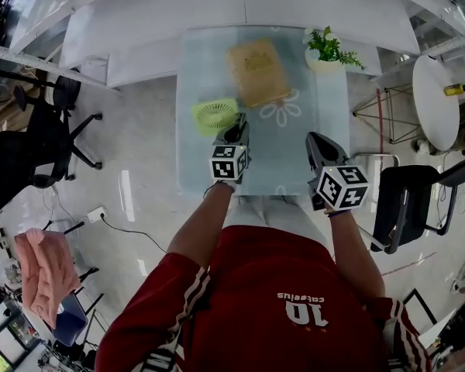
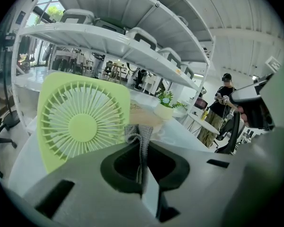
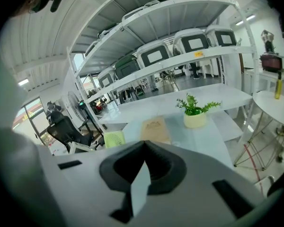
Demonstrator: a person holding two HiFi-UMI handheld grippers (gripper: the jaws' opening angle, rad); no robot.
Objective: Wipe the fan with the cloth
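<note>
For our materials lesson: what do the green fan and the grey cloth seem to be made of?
The fan looks like moulded plastic, pale green with a smooth matte finish; its thin, even grille ribs suggest this. The cloth seems to be a knitted or woven textile, grey and soft; it shows a ribbed texture and limp folds.

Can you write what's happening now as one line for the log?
left gripper: shut on cloth | cloth: beside fan, contact unclear | fan: standing on table | right gripper: shut, empty
</note>
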